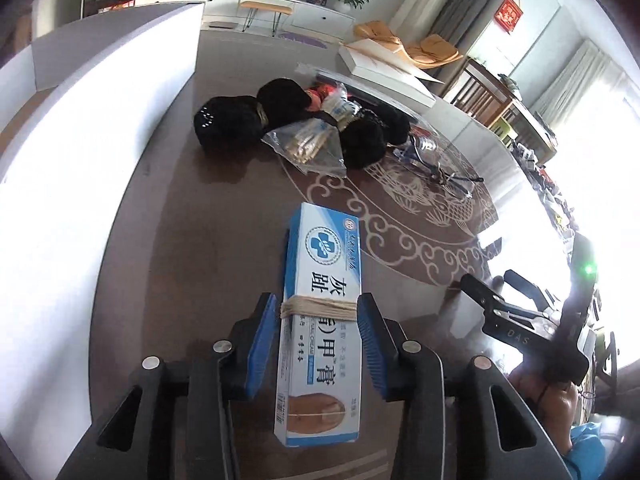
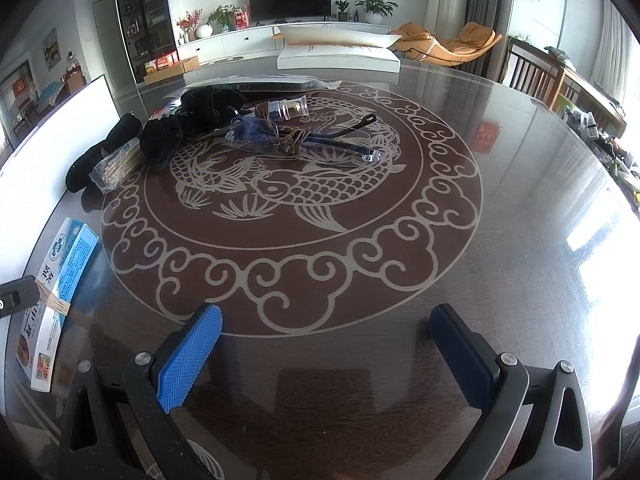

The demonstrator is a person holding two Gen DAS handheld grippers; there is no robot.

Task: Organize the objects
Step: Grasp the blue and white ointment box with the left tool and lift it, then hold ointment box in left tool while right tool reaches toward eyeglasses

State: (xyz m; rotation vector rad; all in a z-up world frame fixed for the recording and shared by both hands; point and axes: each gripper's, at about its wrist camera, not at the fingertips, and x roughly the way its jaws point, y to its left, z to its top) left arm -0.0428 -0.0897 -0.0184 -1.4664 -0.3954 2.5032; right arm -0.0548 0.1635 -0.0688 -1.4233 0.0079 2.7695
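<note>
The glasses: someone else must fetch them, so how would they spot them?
On the round table with the fish pattern, look past the fish to the pile of black pouches. The glasses lie right of it: clear lenses, dark blue arms, brown cord knotted around them.

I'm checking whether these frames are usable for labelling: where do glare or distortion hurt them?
Left wrist view: window light blows out the right edge, hiding clutter there; the box between the left tongs stays sharp. Right wrist view: fisheye bends the table rim, and its glossy top mirrors the room.
</note>
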